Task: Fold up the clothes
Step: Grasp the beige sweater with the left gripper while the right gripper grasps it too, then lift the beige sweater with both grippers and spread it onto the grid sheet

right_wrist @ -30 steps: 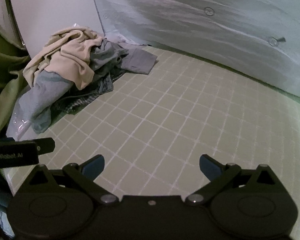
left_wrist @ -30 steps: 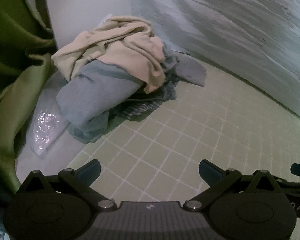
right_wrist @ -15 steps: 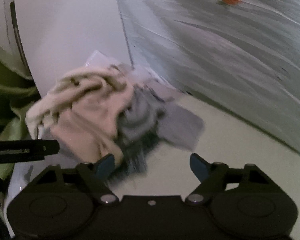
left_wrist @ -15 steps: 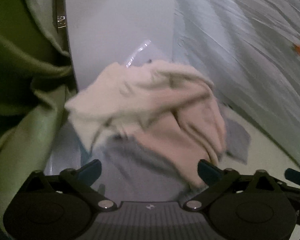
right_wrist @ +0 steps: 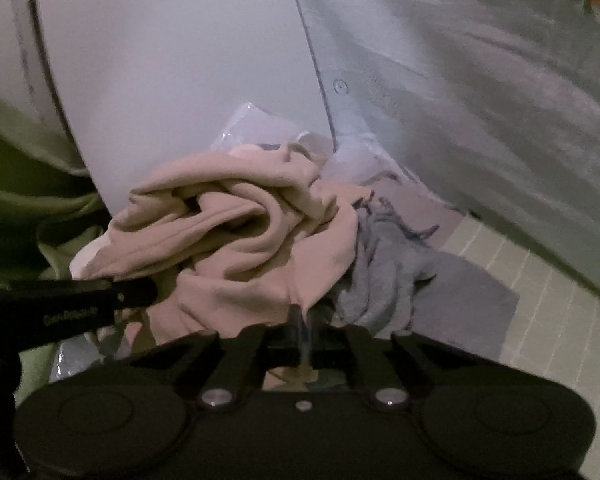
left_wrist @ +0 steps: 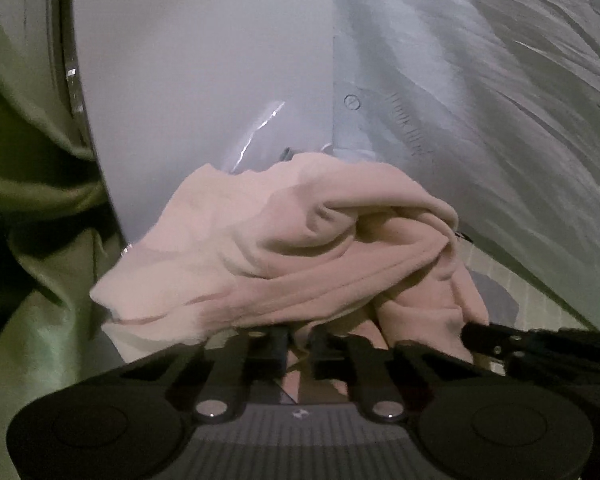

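Underneath, a pale green checked table [right_wrist: 548,300] runs back to a white panel [right_wrist: 180,80] and a grey wrinkled sheet [right_wrist: 480,100], with green cloth [left_wrist: 32,240] at left. Heaped in that corner, the beige garment [right_wrist: 240,240] tops grey clothes [right_wrist: 388,272]. Left hand-held gripper [left_wrist: 298,346] and right hand-held gripper [right_wrist: 302,330] each pinch its near edge.

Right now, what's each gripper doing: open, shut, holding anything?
Left gripper: shut on the beige garment.
Right gripper: shut on the beige garment's lower edge.
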`<state>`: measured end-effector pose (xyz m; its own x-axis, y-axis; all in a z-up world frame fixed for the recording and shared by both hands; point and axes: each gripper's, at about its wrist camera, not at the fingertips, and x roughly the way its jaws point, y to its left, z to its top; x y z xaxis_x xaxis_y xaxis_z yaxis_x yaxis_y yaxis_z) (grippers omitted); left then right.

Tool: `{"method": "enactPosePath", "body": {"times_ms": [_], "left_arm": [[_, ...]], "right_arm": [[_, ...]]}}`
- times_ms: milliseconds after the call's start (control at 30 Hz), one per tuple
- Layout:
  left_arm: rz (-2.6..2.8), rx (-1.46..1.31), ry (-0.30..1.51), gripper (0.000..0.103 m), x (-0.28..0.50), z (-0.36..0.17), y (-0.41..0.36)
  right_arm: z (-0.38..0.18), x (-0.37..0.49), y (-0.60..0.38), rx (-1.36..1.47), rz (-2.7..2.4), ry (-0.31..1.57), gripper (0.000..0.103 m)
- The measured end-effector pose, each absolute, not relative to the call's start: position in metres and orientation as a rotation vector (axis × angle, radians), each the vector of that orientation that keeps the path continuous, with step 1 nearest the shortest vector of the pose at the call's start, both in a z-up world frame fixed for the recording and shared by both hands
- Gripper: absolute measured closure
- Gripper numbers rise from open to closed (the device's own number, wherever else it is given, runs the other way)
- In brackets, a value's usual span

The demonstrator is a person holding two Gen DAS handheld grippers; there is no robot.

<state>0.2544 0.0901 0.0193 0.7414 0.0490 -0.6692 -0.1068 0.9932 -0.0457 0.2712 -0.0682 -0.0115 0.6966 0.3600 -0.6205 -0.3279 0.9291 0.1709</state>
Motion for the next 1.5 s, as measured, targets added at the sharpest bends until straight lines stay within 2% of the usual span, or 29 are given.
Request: {"method": "enactPosePath", "body": {"times_ms": [267,533,700,867,967,1067,1133,1200,1267,1300,1333,1367,1433,1500], "left_arm": [[0.067,-0.046,0.625,0.099,0.213,0.062,0.068],[-0.152,-0.052,0.598,0.099,0.12,0.093,-0.016],[-0.236,-0.057,0.791,0.099,0.044,0.047,-0.087],[-0.307,-0.061,1.004,0.099,-0.032,-0.005,-0.157],[-0.338,-0.068,1.118,0.098,-0.073,-0.033,-0.195],[-0.294,-0.101,1.113,0.097,-0.084,-0.03,-0.206],[-0.259,-0.105,1.077,0.095,-0.088,-0.022,-0.215],[-0.225,-0.11,1.044,0.087,-0.09,-0.014,-0.224],[-0.189,-0.132,1.021,0.07,-0.088,-0.007,-0.229],[-0.17,-0.144,1.008,0.066,-0.088,-0.003,-0.232],[-0.15,-0.154,0.994,0.057,-0.089,0.002,-0.235],[-0.134,-0.163,0.979,0.05,-0.088,0.007,-0.238],[-0.117,-0.17,0.949,0.043,-0.082,0.015,-0.249],[-0.138,-0.175,0.936,0.033,-0.072,0.016,-0.268]], "right_arm": [[0.024,0.232,-0.129,0.099,0.233,0.572,0.101],[0.044,0.096,-0.274,0.202,-0.101,0.466,0.101],[0.016,-0.044,-0.383,0.154,-0.342,0.55,0.101],[-0.047,-0.191,-0.475,0.203,-0.555,0.777,0.101],[-0.07,-0.252,-0.509,0.265,-0.592,0.858,0.101],[-0.067,-0.267,-0.526,0.303,-0.578,0.823,0.098],[-0.064,-0.276,-0.538,0.328,-0.568,0.798,0.088],[-0.062,-0.285,-0.549,0.353,-0.557,0.773,0.077],[-0.059,-0.294,-0.561,0.378,-0.547,0.748,0.067],[-0.058,-0.298,-0.566,0.39,-0.542,0.736,0.058],[-0.057,-0.303,-0.572,0.402,-0.536,0.723,0.048],[-0.055,-0.304,-0.578,0.402,-0.555,0.712,0.044],[-0.055,-0.299,-0.597,0.406,-0.602,0.712,0.026],[-0.056,-0.296,-0.613,0.406,-0.649,0.717,0.019]]}}
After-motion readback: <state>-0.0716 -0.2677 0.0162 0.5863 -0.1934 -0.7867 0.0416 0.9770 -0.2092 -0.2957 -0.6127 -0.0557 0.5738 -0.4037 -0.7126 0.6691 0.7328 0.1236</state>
